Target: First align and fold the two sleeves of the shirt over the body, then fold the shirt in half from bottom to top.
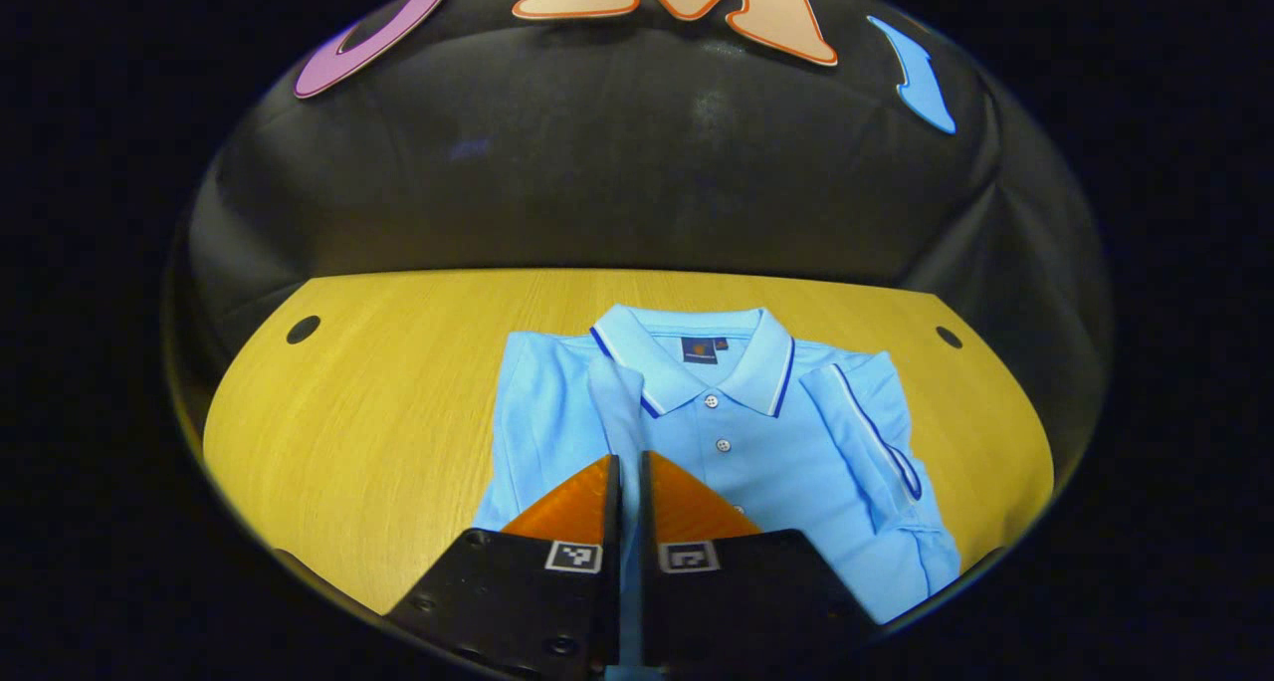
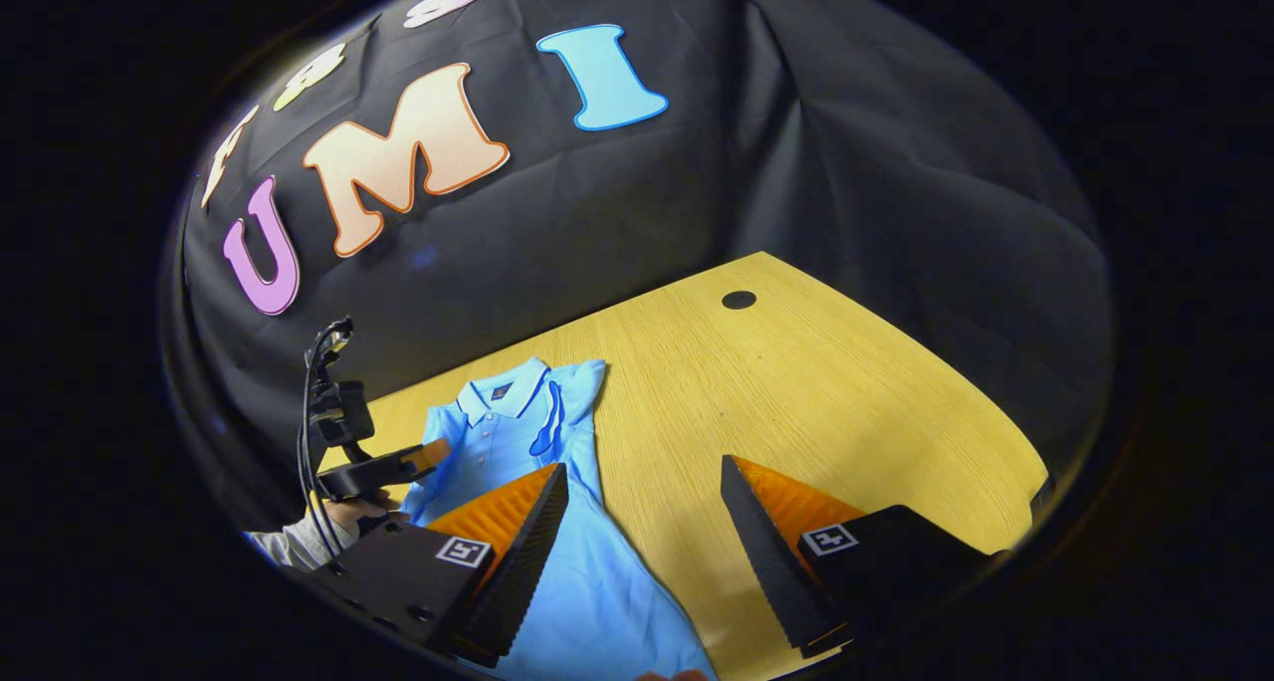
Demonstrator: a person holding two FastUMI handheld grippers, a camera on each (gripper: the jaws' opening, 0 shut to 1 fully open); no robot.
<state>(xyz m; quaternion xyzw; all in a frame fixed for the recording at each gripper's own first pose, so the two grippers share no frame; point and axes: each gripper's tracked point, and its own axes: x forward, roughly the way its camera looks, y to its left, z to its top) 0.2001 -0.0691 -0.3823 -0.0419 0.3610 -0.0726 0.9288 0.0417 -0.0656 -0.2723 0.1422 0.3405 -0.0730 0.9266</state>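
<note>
A light-blue knit polo shirt (image 1: 737,442) lies flat on the wood-grain table (image 1: 378,402), collar toward the wall; the right sleeve (image 1: 871,432) is folded over its body; the left gripper (image 1: 629,482) pinches a strip of the shirt's left sleeve (image 1: 619,402), jaws together on it; the right gripper (image 2: 642,522) hovers over the shirt's edge, jaws wide apart; 2 round holes (image 1: 303,329) pierce the tabletop beyond the shirt.

The shirt (image 1: 737,442) lies flat on the bench (image 1: 378,412), collar (image 1: 697,362) toward 12 o'clock in the left gripper view, near the booth wall. One sleeve (image 1: 876,432) lies folded over the body at 3 o'clock of the collar; another fold of cloth (image 1: 619,407) runs from the collar's 9 o'clock side down to the left gripper (image 1: 629,482). In the right gripper view, the right gripper (image 2: 645,522) sits above the shirt's 3 o'clock edge.
</note>
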